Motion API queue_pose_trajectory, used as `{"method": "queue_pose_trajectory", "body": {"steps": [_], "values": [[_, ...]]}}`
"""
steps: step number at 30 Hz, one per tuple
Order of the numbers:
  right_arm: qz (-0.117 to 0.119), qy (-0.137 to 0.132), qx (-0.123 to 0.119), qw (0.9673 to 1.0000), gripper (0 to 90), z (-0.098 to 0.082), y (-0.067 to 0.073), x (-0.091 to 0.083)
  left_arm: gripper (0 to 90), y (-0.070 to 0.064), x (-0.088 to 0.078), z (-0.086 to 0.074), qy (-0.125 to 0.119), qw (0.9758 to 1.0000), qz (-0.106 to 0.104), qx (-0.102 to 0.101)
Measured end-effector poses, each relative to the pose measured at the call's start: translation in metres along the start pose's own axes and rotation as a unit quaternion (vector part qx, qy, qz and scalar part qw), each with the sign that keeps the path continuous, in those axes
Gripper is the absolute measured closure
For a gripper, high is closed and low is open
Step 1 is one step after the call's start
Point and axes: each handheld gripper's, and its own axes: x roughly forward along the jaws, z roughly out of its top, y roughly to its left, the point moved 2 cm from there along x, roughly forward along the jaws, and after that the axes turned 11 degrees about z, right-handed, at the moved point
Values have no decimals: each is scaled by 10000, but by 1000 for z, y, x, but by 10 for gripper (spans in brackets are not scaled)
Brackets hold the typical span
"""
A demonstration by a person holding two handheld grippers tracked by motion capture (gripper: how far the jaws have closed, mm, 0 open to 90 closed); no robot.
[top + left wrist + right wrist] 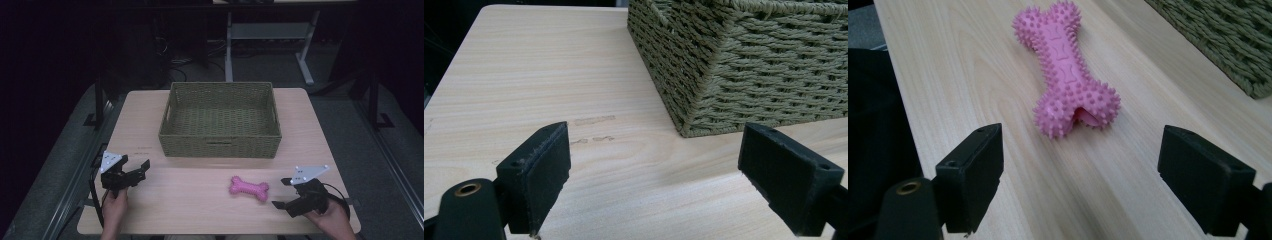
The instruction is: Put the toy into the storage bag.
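right gripper [1080, 175]: jaws wide apart, empty, likely lined up to grasp | pink bone toy [1066, 70]: on table just ahead | left gripper [656, 175]: wide, empty, basket [744, 65] ahead-right

A pink spiked rubber bone toy [1066, 67] is seen lying on the light wooden table [200, 205] just ahead of the right gripper [285, 193], with a green woven rectangular basket [220, 120] set beyond, ahead-right of the left gripper [141, 168].
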Motion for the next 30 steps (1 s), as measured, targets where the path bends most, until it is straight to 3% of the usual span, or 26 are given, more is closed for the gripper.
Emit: {"method": "queue_pose_trajectory", "body": {"steps": [15,30], "values": [[256,234,-137,9993,172,24,-3,4,130,0,1,0,36,10000,-38,-10],[355,470,-318,9978,168,42,0,13,130,0,-2,0,50,10000,-78,30]]}}
